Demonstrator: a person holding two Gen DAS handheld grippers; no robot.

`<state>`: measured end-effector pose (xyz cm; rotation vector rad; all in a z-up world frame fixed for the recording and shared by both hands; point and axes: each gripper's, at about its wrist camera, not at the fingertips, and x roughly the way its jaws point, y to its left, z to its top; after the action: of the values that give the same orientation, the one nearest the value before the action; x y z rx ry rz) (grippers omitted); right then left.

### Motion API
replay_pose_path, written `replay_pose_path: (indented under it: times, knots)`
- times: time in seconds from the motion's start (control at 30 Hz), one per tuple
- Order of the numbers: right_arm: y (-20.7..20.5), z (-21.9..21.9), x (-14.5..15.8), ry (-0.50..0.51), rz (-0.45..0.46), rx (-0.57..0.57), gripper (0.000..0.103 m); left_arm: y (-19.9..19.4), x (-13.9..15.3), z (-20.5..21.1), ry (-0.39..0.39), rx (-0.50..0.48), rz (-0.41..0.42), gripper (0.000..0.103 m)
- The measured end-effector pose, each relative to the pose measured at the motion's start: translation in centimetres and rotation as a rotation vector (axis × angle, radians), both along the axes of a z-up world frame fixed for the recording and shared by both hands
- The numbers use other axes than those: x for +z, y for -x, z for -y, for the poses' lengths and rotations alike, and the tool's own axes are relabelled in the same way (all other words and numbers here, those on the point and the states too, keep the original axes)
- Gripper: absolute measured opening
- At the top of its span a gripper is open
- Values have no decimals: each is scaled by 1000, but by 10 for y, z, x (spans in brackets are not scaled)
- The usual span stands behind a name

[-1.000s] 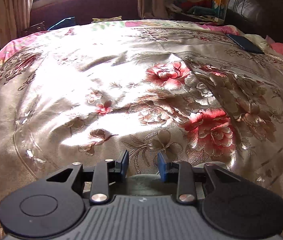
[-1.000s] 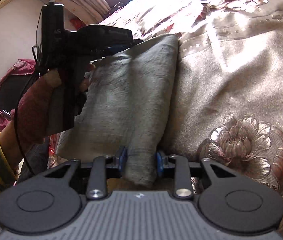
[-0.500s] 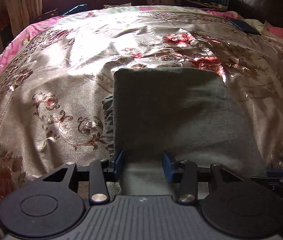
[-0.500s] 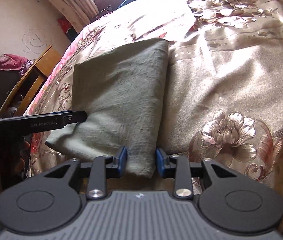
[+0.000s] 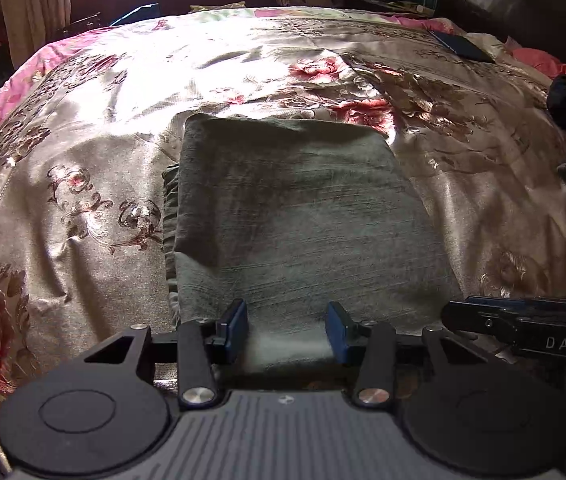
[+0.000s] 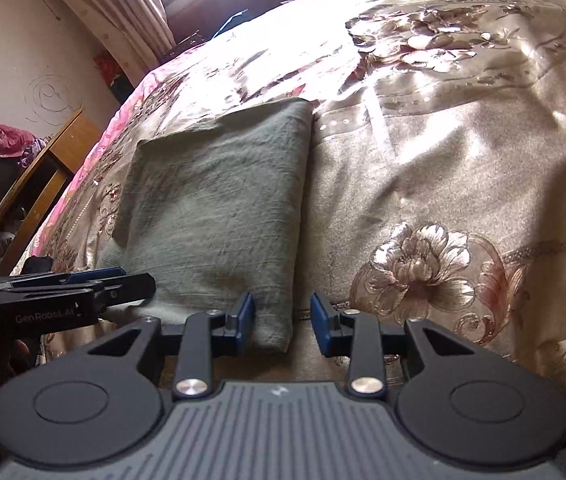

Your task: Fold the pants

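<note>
on the floral satin bedspread (image 5: pixel 95 184), seen from the left wrist, one grey-green folded pair of pants (image 5: pixel 295 216) lay as a neat rectangle, its near edge running under the left gripper (image 5: pixel 286 330). its two blue fingers (image 5: pixel 237 326) stood moderately apart over that near hem, and as far as the view showed neither pad pressed the cloth, so nothing was held. at the right edge the black tip of the other gripper (image 5: pixel 523 324) reached in just beside the near right corner of the pants. far off lay one dark flat rectangle (image 5: pixel 461 46) near the headboard.

from the right wrist, the same one pair of pants (image 6: pixel 219 204) sat left of centre on the bedspread (image 6: pixel 443 168), with its right folded edge ending between the fingers of the right gripper (image 6: pixel 282 324). those fingers were partly spread; the left one looked to be against the cloth, the right one stood clear of it, so no grip was made. the left gripper (image 6: pixel 123 280) showed side-on at the near left, and its gap could not be read from there.

the fold looked complete, or very nearly. to finish well, both grippers should lift away straight, without catching the hem, and any smoothing should run from the near edge outward so the layers on the left side stay stacked.
</note>
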<state>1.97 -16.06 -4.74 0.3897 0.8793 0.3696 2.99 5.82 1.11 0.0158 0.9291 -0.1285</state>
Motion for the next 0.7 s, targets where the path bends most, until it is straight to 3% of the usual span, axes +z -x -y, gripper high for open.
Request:
replay_pose_path:
  times: [0.43, 0.53, 0.7]
  knots:
    - [-6, 4, -1, -18, -12, 37, 37, 3, 4, 14, -114, 7, -40, 57]
    - [-10, 10, -5, -62, -32, 29, 37, 6, 14, 18, -166, -10, -9, 59]
    - [-14, 16, -6, -126, -30, 3, 39, 4, 4, 14, -133, -9, -12, 63]
